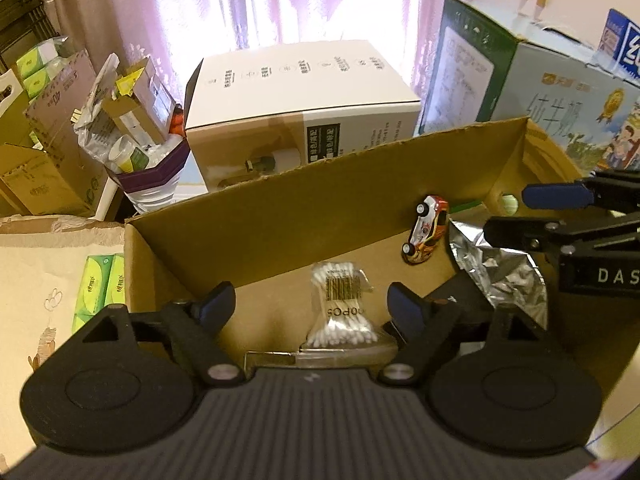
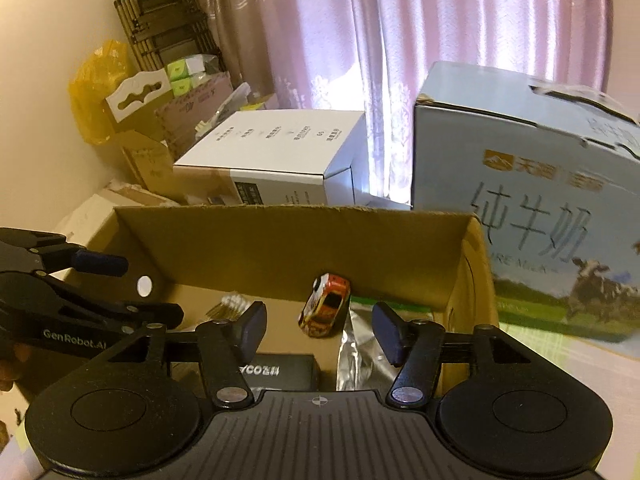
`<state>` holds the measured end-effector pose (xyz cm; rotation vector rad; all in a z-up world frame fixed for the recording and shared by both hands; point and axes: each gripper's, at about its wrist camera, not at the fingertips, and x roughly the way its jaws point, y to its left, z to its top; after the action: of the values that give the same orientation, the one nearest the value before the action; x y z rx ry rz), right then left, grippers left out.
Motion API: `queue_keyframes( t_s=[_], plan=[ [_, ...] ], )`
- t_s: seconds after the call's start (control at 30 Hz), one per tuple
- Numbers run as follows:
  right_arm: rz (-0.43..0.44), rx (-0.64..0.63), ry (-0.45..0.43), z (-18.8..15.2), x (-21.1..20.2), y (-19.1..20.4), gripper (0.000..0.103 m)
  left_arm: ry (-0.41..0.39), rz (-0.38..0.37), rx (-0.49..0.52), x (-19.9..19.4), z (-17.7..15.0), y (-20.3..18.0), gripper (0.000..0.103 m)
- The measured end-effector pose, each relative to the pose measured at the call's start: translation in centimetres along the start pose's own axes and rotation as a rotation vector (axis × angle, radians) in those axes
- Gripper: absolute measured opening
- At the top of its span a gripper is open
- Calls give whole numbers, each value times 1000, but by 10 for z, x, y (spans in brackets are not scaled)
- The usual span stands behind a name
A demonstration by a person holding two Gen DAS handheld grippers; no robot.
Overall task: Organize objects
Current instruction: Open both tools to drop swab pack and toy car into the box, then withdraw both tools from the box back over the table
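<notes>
Curtained room, one cardboard box (image 1: 280, 216), one toy car (image 1: 425, 235), two spread grippers (image 1: 310, 306) (image 2: 318, 330)

Daylight glows through the pink curtain (image 1: 280, 0) at the back, overexposed to white in the left wrist view. The cardboard box (image 1: 280, 216) interior sits dim and warm-toned, foil bag (image 1: 500, 276) glinting. Fisheye lenses bend edges, darken corners; the milk carton (image 2: 532, 208) looks slightly blurred.
</notes>
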<state>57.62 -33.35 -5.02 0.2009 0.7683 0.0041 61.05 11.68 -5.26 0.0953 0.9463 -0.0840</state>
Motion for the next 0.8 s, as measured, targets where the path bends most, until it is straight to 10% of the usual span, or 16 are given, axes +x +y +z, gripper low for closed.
queue_keyframes(
  t_s=[0.8],
  plan=[
    [3, 129, -113, -55, -110, 28, 59, -104, -44, -44, -94, -45, -11, 86]
  ],
)
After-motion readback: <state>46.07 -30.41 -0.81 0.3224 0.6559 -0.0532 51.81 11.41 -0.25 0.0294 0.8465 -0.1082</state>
